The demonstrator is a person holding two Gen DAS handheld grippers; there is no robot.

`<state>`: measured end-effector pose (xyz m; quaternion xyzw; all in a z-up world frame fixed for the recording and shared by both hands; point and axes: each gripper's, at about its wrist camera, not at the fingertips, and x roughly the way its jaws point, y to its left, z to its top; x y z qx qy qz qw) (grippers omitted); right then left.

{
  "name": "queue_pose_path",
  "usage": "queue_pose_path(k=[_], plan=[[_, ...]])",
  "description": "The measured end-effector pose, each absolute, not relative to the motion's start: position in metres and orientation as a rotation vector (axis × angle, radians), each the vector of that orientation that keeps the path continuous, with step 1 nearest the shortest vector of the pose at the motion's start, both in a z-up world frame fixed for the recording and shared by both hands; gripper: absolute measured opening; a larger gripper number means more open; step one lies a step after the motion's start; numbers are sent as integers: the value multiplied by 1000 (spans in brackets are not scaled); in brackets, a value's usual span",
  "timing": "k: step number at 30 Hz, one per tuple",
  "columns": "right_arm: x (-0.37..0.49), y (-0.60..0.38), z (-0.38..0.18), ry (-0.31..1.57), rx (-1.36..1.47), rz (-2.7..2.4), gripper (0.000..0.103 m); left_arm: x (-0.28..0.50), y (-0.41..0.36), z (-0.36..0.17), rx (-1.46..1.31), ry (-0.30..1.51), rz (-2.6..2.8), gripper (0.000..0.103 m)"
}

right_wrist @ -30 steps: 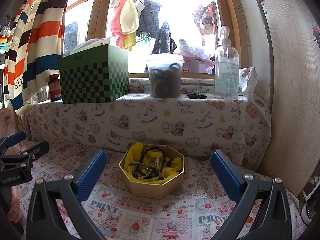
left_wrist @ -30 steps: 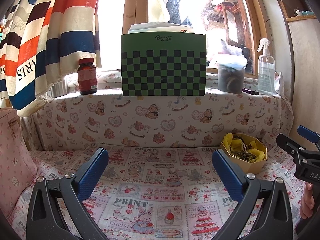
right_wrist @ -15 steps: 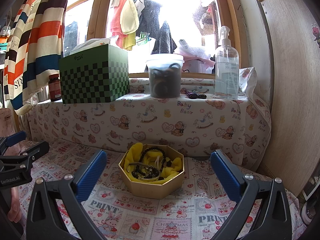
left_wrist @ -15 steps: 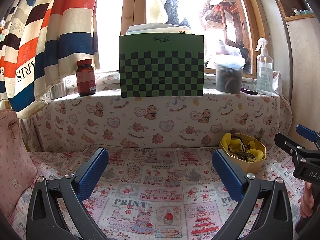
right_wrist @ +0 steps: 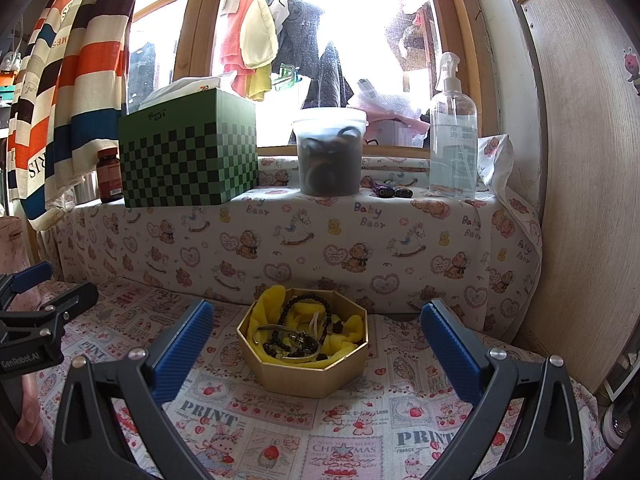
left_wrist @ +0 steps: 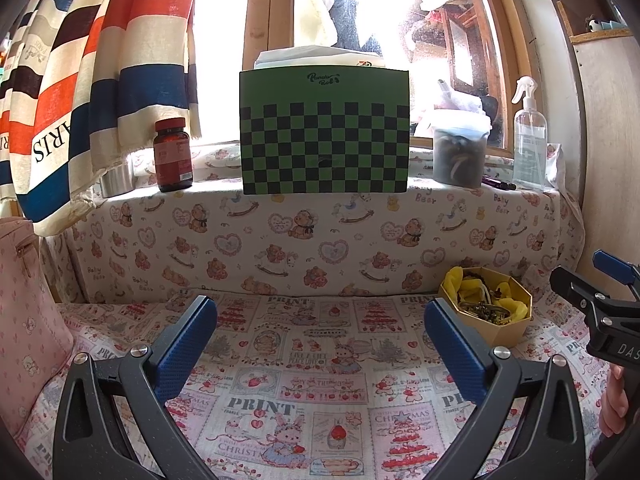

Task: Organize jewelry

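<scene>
Both hand-held grippers gape empty; right hand-held gripper [right_wrist: 316, 326] should descend straight into gold octagonal jewelry box [right_wrist: 303, 354], pinching black bead bracelet [right_wrist: 304, 310].

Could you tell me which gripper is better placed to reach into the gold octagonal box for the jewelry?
The right gripper: the gold octagonal box lies straight ahead between its open fingers. For the left gripper, also open, the box lies off to its right side.

Bare tablecloth [right_wrist: 280, 420] lies before the jewelry box [right_wrist: 304, 372]; ledge [right_wrist: 320, 248] rises just behind.
</scene>
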<state>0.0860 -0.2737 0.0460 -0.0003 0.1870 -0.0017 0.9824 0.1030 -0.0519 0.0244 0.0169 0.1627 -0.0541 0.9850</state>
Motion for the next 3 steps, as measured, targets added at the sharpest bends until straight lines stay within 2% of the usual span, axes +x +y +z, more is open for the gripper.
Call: queue_pose_path(k=[3], plan=[[86,-274,46,377,-1,-3,103,104,-52,24,36,329,-112,103]])
